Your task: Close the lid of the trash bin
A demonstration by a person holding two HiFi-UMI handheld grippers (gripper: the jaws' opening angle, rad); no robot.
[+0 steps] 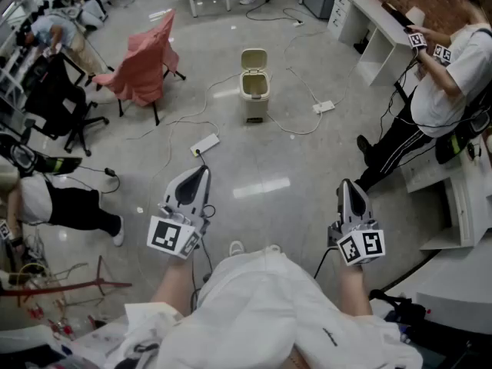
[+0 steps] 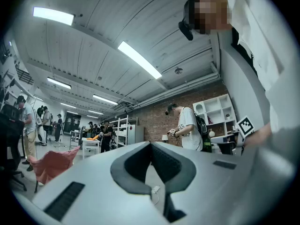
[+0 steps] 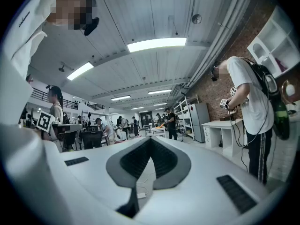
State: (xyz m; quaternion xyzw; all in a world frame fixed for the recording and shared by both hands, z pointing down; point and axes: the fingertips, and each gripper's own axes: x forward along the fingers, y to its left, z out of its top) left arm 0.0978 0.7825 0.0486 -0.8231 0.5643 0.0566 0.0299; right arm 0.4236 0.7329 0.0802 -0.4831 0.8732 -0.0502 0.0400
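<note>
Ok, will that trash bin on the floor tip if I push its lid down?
Probably light: the trash bin looks small, thin plastic, so it may slide on the glossy floor. Its raised lid likely swings down easily.

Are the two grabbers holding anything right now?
Nothing. The left gripper and the right gripper both have jaws shut and empty, well short of the trash bin.

Trash bin (image 1: 254,91) contents indiscernible; bystander (image 1: 446,75) cropped by edge.

No text or number can be read.
</note>
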